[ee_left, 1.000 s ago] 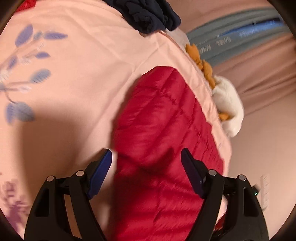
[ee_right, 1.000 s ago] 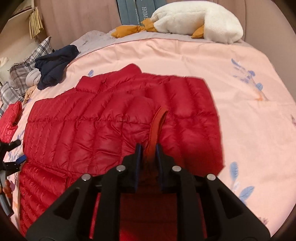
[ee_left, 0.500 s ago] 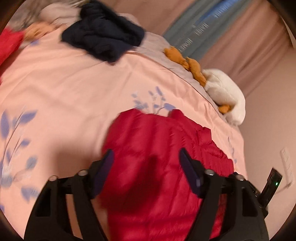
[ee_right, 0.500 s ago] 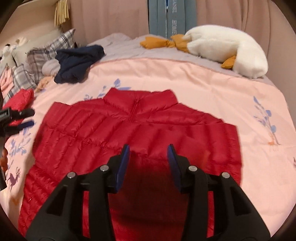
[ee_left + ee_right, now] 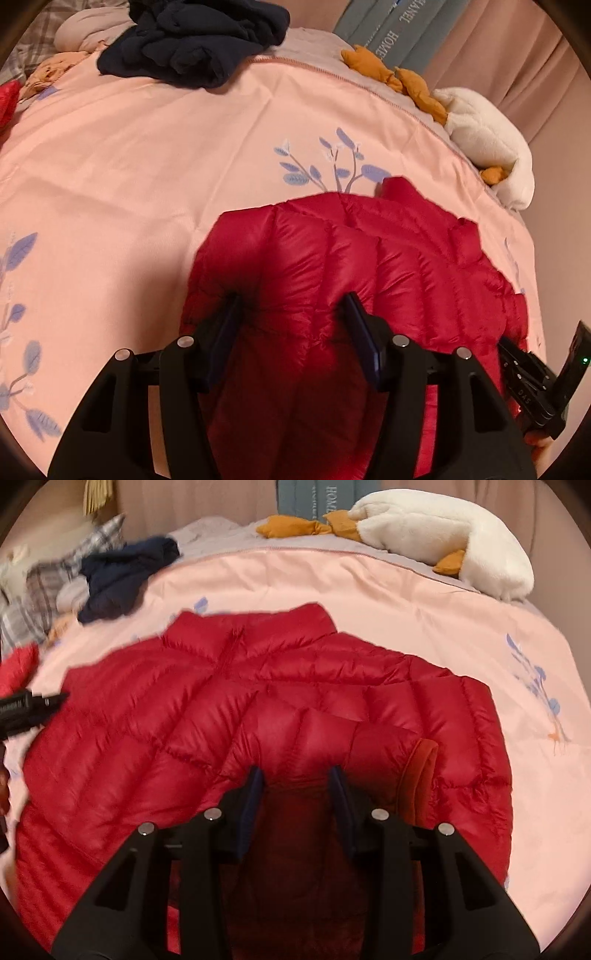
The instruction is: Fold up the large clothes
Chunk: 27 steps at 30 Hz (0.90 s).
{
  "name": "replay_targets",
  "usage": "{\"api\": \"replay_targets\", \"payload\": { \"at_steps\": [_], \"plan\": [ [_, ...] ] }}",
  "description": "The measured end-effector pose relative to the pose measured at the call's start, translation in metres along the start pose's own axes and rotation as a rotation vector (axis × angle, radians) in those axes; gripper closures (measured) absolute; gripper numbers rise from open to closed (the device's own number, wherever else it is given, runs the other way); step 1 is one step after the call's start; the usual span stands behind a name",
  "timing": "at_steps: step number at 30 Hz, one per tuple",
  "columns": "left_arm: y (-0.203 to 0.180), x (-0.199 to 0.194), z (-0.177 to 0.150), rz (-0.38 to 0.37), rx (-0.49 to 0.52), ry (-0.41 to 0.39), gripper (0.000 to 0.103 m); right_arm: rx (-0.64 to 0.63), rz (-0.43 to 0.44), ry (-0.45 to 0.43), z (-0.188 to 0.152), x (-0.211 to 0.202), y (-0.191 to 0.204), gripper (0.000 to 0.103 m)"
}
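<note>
A red quilted down jacket (image 5: 258, 709) lies spread on the pink bedspread (image 5: 406, 602), collar away from me, with one sleeve folded over its front and the orange-lined cuff (image 5: 419, 779) lying to the right. My right gripper (image 5: 297, 775) is open, jaws pressed on the folded sleeve. The jacket also shows in the left wrist view (image 5: 369, 266). My left gripper (image 5: 291, 306) is open, both fingers pressed into the jacket's shoulder end. The right gripper's body (image 5: 532, 384) shows at that view's right edge.
A dark navy garment (image 5: 192, 40) lies heaped at the back of the bed (image 5: 147, 166). A white and orange plush toy (image 5: 443, 531) lies at the far edge. Plaid pillows (image 5: 48, 587) and another red item (image 5: 14, 664) are on the left.
My right gripper let go of the orange-lined cuff, opened and moved left onto the folded sleeve. My left gripper came down onto the jacket's shoulder end.
</note>
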<state>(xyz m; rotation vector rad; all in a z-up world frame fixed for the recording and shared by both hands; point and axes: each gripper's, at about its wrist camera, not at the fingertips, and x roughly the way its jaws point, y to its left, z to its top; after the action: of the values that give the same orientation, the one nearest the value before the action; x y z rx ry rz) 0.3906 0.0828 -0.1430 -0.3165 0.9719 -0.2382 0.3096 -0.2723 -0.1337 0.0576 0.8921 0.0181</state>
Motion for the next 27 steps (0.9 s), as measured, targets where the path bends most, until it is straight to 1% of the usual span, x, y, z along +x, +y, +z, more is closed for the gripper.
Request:
{"api": "replay_targets", "payload": {
  "at_steps": [1,2,4,7,8,9,11,13,16,18,21,23,24,25,26,27],
  "plan": [
    [-0.003,-0.007,-0.002,0.001,0.009,-0.01,0.044,0.014,0.011,-0.013,0.0,-0.007,-0.002,0.06],
    [-0.008,-0.015,-0.005,0.005,0.034,-0.024,0.044,0.027,0.027,-0.035,-0.001,-0.016,-0.004,0.053],
    [-0.022,-0.032,-0.016,-0.007,0.109,-0.045,0.044,0.024,0.051,-0.08,-0.005,-0.035,-0.003,0.046],
    [-0.046,-0.045,-0.039,-0.038,0.21,-0.061,0.044,-0.018,0.075,-0.104,-0.013,-0.051,0.005,0.043],
    [-0.054,-0.046,-0.045,-0.04,0.231,-0.061,0.044,-0.031,0.073,-0.101,-0.016,-0.051,0.009,0.041],
    [-0.065,-0.043,-0.055,-0.038,0.278,-0.057,0.044,-0.041,0.064,-0.096,-0.017,-0.05,0.011,0.041],
    [-0.079,-0.029,-0.067,0.002,0.335,-0.036,0.043,-0.072,0.009,-0.05,-0.023,-0.034,0.014,0.04],
    [-0.086,-0.007,-0.079,0.053,0.377,0.013,0.042,-0.074,0.0,-0.009,-0.03,-0.015,0.011,0.039],
    [-0.089,0.002,-0.081,0.073,0.376,0.022,0.04,-0.064,0.001,0.006,-0.03,-0.012,0.01,0.039],
    [-0.087,-0.006,-0.078,0.057,0.347,0.023,0.041,-0.061,-0.001,0.007,-0.028,-0.018,0.01,0.039],
    [-0.087,-0.027,-0.081,0.021,0.342,-0.008,0.039,-0.044,0.039,-0.039,-0.029,-0.041,0.006,0.039],
    [-0.09,-0.038,-0.089,-0.011,0.359,-0.022,0.039,-0.047,0.048,-0.074,-0.034,-0.055,0.004,0.036],
    [-0.092,-0.037,-0.092,-0.017,0.372,-0.016,0.039,-0.044,0.048,-0.073,-0.034,-0.055,0.003,0.036],
    [-0.094,-0.033,-0.094,-0.01,0.381,-0.006,0.039,-0.039,0.041,-0.05,-0.036,-0.049,0.002,0.036],
    [-0.094,-0.024,-0.096,0.01,0.387,0.013,0.039,-0.039,0.026,-0.024,-0.038,-0.042,0.001,0.036],
    [-0.094,-0.012,-0.097,0.02,0.383,0.049,0.038,-0.043,0.017,-0.001,-0.04,-0.034,0.002,0.035]
  ]
}}
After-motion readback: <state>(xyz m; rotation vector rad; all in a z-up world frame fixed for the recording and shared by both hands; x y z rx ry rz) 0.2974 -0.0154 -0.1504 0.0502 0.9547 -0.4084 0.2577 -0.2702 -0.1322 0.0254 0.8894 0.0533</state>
